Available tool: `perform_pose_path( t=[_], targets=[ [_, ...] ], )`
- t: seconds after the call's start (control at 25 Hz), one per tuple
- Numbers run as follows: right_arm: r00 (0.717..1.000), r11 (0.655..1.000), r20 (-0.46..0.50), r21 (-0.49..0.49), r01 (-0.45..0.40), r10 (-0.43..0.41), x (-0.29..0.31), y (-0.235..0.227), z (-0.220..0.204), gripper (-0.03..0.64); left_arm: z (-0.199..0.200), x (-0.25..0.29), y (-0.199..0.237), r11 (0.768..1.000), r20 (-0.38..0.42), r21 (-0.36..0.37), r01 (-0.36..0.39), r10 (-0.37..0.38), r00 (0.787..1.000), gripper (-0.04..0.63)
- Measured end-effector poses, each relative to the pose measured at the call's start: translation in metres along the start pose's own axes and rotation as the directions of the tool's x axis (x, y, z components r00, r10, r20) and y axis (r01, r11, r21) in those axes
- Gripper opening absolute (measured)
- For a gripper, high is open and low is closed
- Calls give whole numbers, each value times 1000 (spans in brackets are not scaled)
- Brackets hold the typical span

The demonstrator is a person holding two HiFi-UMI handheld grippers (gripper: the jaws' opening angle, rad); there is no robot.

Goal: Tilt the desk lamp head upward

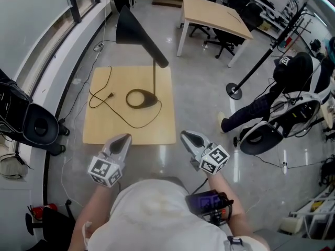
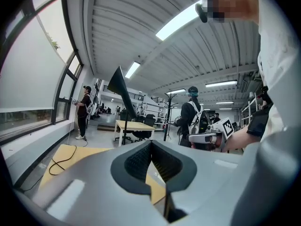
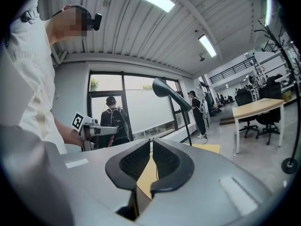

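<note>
Low square counter [image 1: 99, 130] of pale wood, set on a glossy grey floor [image 1: 201, 95]. On the far right part of the top, a black desk lamp [image 1: 155, 75], upright on its ring-shaped base [image 1: 149, 103]. Across the left half, a thin black cord [image 1: 116, 112] in loose loops, with its plug [image 1: 110, 94] flat on the wood.

Black desk lamp [image 1: 140, 33]; pale wood table [image 1: 99, 129]; grey floor [image 1: 201, 88]; grey left gripper [image 1: 124, 138] and right gripper [image 1: 186, 136], each with black-and-white square markers.

Open lab-like office: wooden desk [image 1: 212, 12], rolling chairs [image 1: 226, 47], strip-lit ribbed ceiling [image 2: 141, 22], polished floor [image 1: 199, 103].
</note>
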State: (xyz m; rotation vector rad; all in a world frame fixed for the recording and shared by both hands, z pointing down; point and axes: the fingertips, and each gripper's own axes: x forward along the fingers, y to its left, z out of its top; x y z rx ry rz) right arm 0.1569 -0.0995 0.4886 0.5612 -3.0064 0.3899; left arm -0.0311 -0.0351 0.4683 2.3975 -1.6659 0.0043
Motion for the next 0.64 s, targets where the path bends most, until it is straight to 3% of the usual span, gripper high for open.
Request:
perform_pose_path(
  t=[0.64],
  targets=[
    [1000, 1000, 4, -22, 9, -9, -13, 36, -3, 28, -2, -26, -21, 1000, -18, 23, 11, -11, 1000, 2]
  ],
)
